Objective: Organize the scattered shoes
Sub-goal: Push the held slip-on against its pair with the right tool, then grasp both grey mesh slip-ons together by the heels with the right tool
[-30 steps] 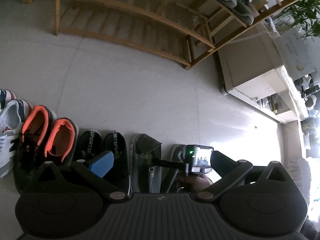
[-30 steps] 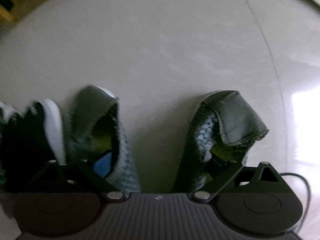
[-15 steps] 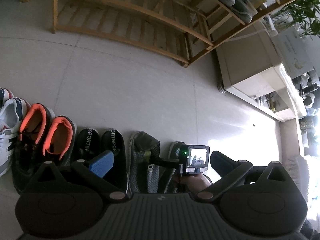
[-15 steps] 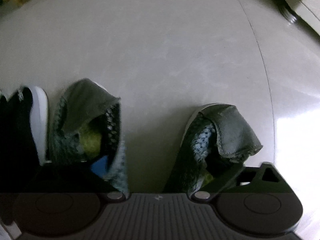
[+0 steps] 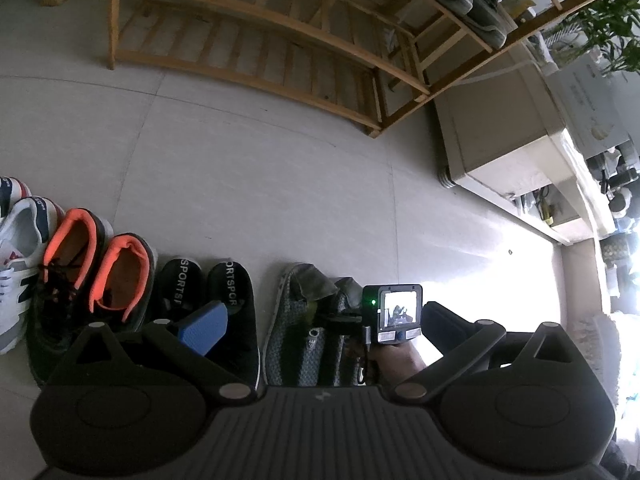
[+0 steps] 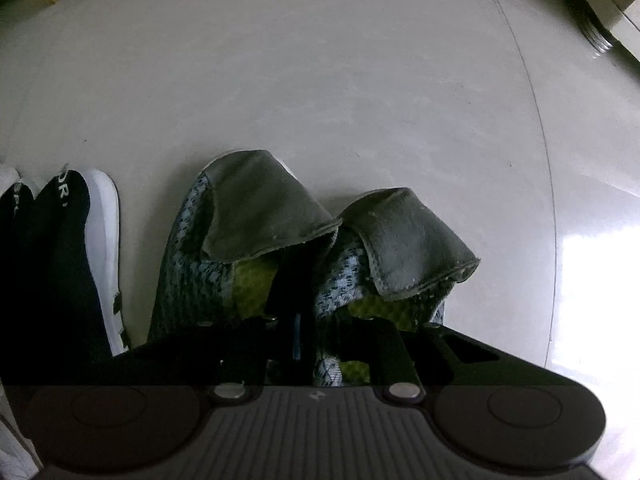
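Closing — right gripper (image 6: pixel 296 336) jaws pinch the grey knit shoes (image 6: pixel 256 240) together.

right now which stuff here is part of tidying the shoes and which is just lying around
Part of the job:
- grey knit shoes, pinched side by side by the closing right gripper
- black slip-ons
- orange-lined sneakers
- white sneakers
- wooden shoe rack

Just around:
- beige cabinet
- green plant
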